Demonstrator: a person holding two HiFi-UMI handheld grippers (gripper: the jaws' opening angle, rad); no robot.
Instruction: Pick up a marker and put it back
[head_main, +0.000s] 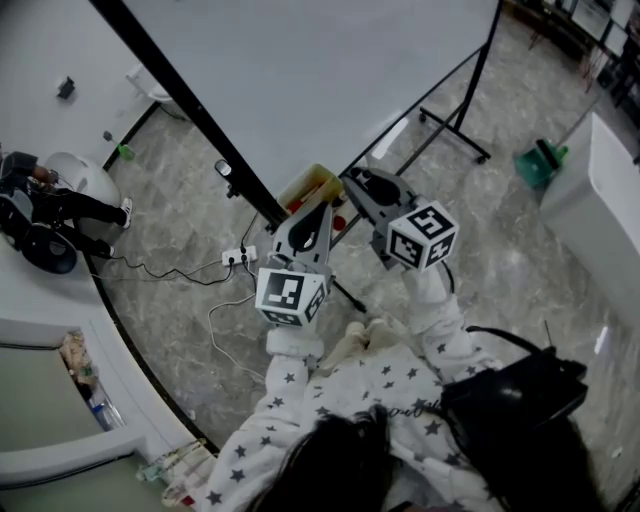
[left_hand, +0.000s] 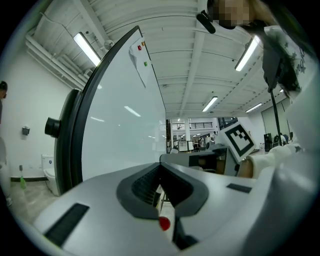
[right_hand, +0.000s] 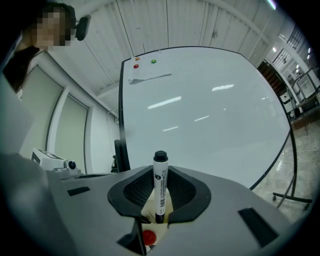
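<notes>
Right gripper (right_hand: 160, 202) clamped on marker (right_hand: 160, 185) at mid-barrel. Marker upright, cap at 12 o'clock, whiteboard (right_hand: 210, 110) behind. Yellow tray (head_main: 306, 183) just below, at 6 o'clock (whether tip is clear of it: cannot tell). Left gripper (left_hand: 161, 192) jaws together, empty. Marker judged light, stiff, smooth plastic; may swivel. Mid-barrel hold best, avoid cap.

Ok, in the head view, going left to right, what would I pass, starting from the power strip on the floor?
power strip → left gripper → right gripper → green dustpan → white counter
</notes>
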